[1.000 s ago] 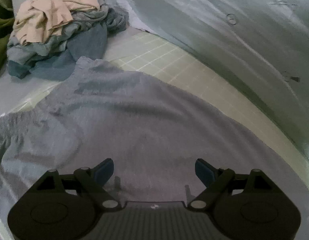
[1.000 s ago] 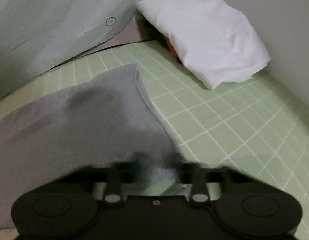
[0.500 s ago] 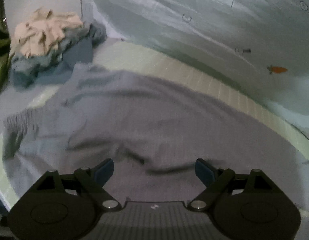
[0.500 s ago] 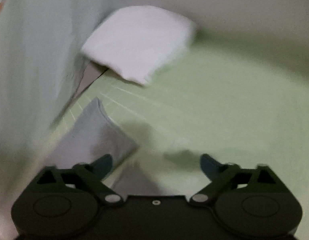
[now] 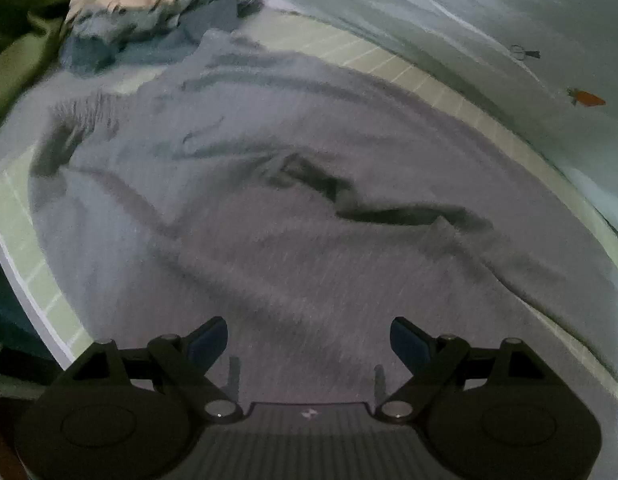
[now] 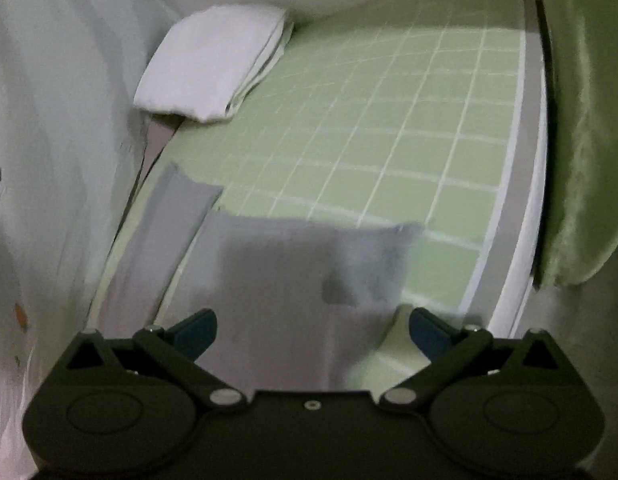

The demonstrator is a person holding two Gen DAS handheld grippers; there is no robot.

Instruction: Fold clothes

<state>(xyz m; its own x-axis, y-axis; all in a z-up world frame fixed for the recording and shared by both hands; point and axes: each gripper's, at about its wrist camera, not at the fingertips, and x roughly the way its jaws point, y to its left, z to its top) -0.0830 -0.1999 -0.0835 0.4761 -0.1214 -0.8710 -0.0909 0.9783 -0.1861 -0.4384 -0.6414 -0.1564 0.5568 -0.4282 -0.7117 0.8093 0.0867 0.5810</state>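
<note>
**Grey garment spread on the green grid mat, both grippers wide and empty**

A grey garment [image 5: 293, 216] lies spread over most of a pale green mat [image 6: 389, 152] ruled with white grid lines. In the left wrist view its long axis runs from the lower right up toward the upper left. Its ribbed end [image 5: 89, 116] lies at the upper left, pointing toward a heap of clothes [image 5: 149, 8], beige on top of blue-grey, at the far end of the mat. A dark, crooked fold [image 5: 373, 208] crosses the middle of the garment, and shallower creases run along its length.

In the right wrist view the other end of the garment [image 6: 293, 264] stops in a nearly straight edge across the mat, with a narrower grey strip [image 6: 165, 224] beside it on the left, along the mat's edge. A folded white cloth [image 6: 213, 68] sits in the far corner, well apart from the garment.

No writing can be read. A pale curtain [image 5: 489, 20] beside the mat carries small prints, one of them an orange carrot [image 5: 587, 97].

The left gripper [image 5: 309, 340] points steeply down over the garment, its jaws wide apart with nothing between them. The right gripper [image 6: 311, 330] tilts down over the garment's straight edge, its jaws fully spread and gripping nothing. The view is blurred.
</note>
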